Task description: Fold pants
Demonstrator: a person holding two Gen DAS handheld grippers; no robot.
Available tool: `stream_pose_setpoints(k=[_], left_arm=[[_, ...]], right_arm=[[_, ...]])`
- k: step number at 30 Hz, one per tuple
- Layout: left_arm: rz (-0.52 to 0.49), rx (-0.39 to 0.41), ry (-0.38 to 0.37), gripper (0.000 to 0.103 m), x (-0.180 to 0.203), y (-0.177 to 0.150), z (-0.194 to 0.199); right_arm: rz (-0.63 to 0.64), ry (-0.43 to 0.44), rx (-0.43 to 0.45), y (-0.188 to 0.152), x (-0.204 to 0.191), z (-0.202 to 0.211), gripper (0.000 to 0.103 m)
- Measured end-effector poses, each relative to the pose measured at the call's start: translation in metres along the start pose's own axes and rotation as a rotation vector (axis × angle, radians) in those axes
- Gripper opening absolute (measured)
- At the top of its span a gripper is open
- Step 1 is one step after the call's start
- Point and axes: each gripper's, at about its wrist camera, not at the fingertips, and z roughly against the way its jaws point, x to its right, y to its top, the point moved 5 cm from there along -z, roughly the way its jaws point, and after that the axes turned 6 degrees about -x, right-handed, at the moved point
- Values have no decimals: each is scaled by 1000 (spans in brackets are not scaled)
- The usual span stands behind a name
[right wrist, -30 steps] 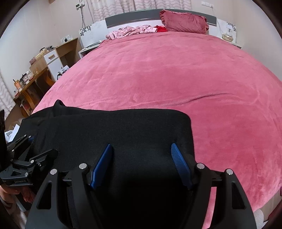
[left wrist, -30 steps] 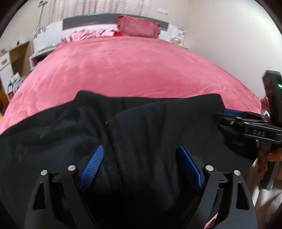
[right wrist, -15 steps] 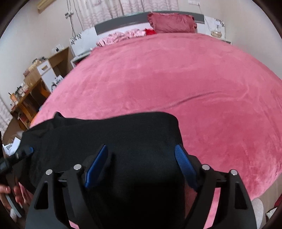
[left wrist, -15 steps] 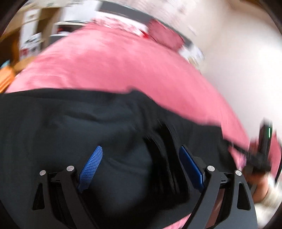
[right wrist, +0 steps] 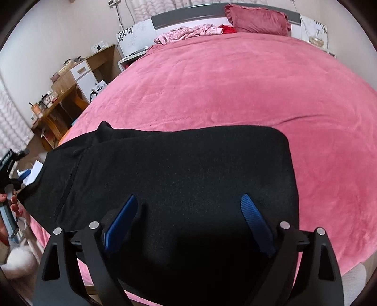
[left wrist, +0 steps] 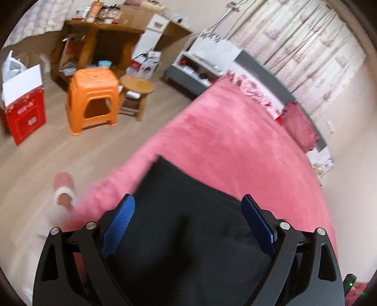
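Pants [right wrist: 169, 179], black and folded into a broad band, lie on the near part of the bed [right wrist: 235, 89], on its pink cover. The right hand-held gripper [right wrist: 188, 209] hangs over the pants with its jaws wide and opening; cloth lies between the blue pads [right wrist: 255, 221], which do not press it. The left hand-held gripper [left wrist: 188, 211] is spread wide too, over the pants' end at the bed's edge, clamping nothing. In the right view it shows only as a dark shape at the bed's left side. One pair of pants; two grippers. At the head of the bed lie one red pillow [right wrist: 256, 18] and a crumpled pink garment [right wrist: 188, 33]. Left of the bed stand an orange stool [left wrist: 93, 101], a round wooden stool [left wrist: 136, 91], a cluttered desk [left wrist: 99, 35] and a red box [left wrist: 24, 113].
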Motion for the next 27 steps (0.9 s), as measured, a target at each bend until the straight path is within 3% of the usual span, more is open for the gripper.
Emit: stream_pose_setpoints(k=[4, 7, 10, 15, 21, 24, 26, 27], left_arm=[[88, -76, -39, 91, -37, 6, 4], [91, -110, -95, 91, -49, 5, 6], [33, -168, -149, 76, -39, 0, 3], [-112, -279, -81, 74, -23, -15, -22], [-163, -339, -57, 65, -20, -29, -32], [-201, -339, -10, 50, -19, -32, -33], [-196, -335, -30, 35, -20, -32, -32], [-193, -335, -38, 34, -20, -32, -32]], right_arm=[[9, -5, -6, -2, -3, -3, 95], [24, -18, -9, -3, -6, -5, 97], [25, -19, -10, -4, -6, -5, 97], [17, -8, -6, -4, -5, -4, 97], [16, -8, -6, -4, -5, -5, 97], [16, -8, -6, -4, -5, -5, 97], [16, -7, -6, -4, -5, -5, 97], [16, -7, -7, -4, -5, -5, 97]])
